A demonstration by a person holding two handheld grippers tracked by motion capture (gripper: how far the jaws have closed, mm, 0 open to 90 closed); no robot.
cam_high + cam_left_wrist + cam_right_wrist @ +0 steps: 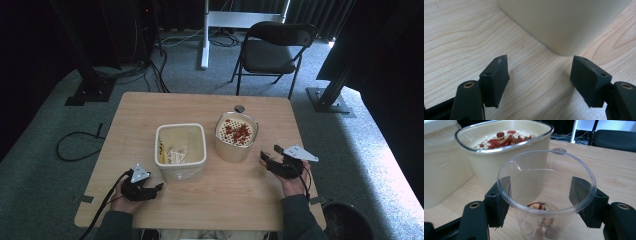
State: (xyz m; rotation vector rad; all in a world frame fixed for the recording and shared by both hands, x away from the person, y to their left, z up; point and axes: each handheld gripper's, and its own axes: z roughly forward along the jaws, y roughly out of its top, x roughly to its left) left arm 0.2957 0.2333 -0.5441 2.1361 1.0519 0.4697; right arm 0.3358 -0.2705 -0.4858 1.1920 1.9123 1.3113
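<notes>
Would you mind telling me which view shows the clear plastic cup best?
The right gripper view: the clear plastic cup stands large between the right gripper jaws, with reddish pieces at its bottom. In the high view it is too small to make out.

— Any writing to read on the square tub [180, 150] or the clear cup [546, 192]?
— None; both are plain, and the counter [200, 105] beside the tub carries no legible label.
</notes>
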